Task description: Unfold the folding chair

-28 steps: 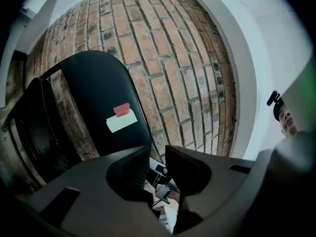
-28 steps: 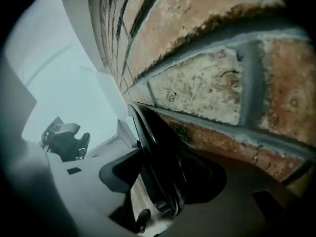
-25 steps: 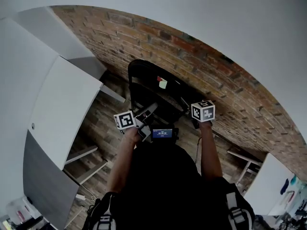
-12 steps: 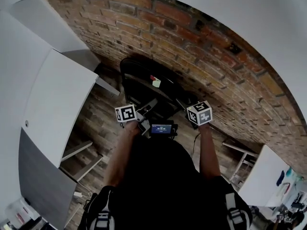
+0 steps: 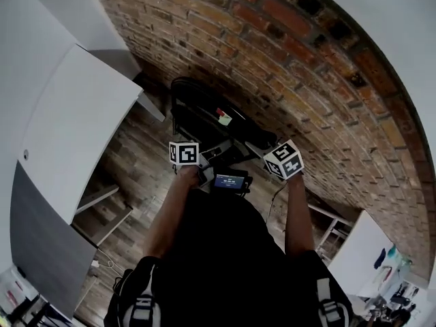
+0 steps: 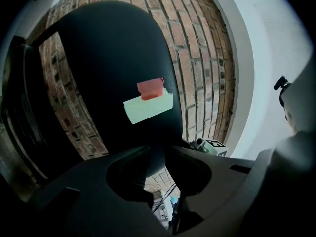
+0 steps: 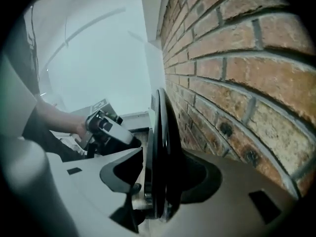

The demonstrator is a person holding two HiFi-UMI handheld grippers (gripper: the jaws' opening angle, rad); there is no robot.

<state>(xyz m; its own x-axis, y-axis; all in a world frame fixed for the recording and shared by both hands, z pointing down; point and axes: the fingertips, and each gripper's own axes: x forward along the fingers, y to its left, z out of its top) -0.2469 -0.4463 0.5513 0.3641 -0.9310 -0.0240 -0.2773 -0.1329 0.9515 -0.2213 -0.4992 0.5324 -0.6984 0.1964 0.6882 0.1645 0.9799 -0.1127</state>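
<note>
Two claws clamp folding chair (image 5: 203,113) — left claw (image 6: 156,156) on panel edge, right claw (image 7: 159,169) on thin side edge.

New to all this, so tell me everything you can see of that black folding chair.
The folding chair is black and smooth, its rounded panel bearing red and pale green labels. It stands on the wood floor beside the brick wall, seemingly folded thin. The left claw and right claw each grip an edge.
</note>
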